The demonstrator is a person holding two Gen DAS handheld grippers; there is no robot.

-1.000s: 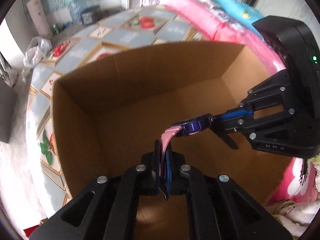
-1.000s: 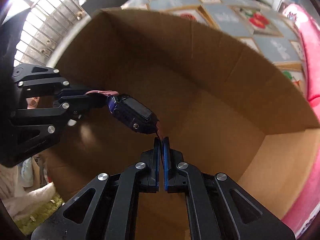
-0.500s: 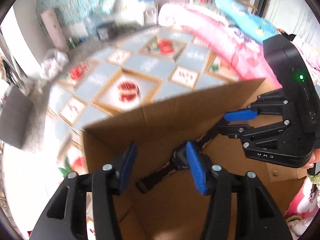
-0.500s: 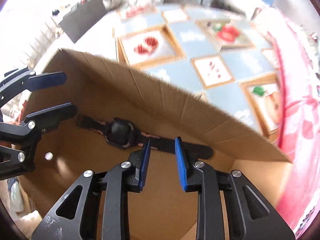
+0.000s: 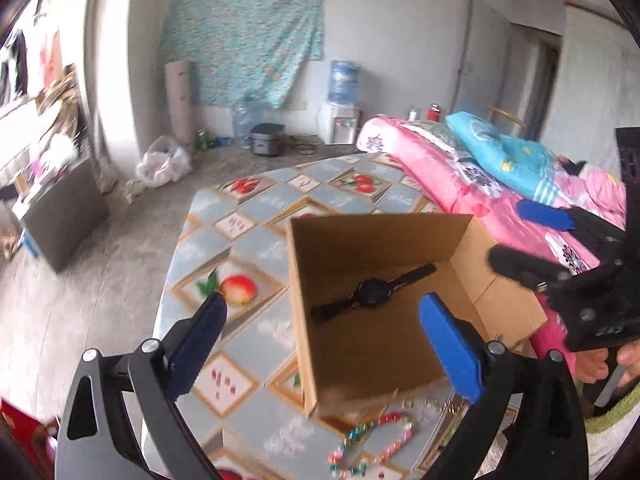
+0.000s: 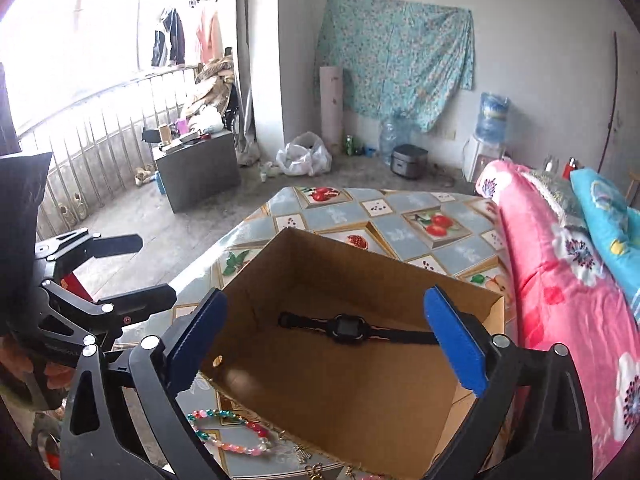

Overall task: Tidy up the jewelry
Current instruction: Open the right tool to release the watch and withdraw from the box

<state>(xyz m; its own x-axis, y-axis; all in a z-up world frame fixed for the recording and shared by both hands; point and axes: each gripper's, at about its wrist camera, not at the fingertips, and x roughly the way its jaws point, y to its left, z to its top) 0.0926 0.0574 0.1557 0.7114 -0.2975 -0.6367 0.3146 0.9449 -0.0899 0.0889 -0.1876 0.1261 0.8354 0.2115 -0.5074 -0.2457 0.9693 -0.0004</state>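
A black watch [image 5: 372, 292] [image 6: 350, 328] lies flat, strap stretched out, on the floor of an open cardboard box [image 5: 360, 352] [image 6: 340, 384]. My left gripper [image 5: 323, 302] hovers above the box's near left corner, its jaws opening wide with nothing between them. In the right wrist view the left gripper [image 6: 157, 268] shows at the left, outside the box. My right gripper [image 6: 326, 298] hangs over the box's near rim, jaws also opening and empty; the left wrist view catches the right gripper [image 5: 507, 232] at the right. A coloured bead bracelet [image 5: 407, 434] [image 6: 240, 448] lies on the table before the box.
The box stands on a table with a fruit-patterned cloth [image 5: 240, 240] [image 6: 400, 236]. Small metal trinkets [image 5: 432, 402] [image 6: 304, 454] lie near the bracelet. Pink bedding [image 5: 460, 176] [image 6: 552, 280] borders the table on the right. A person's hand [image 5: 600, 364] holds the right gripper.
Both grippers, which were shut on the watch inside the box, have opened and let it go. They have risen and drawn back out of the box; the watch now lies on its floor.
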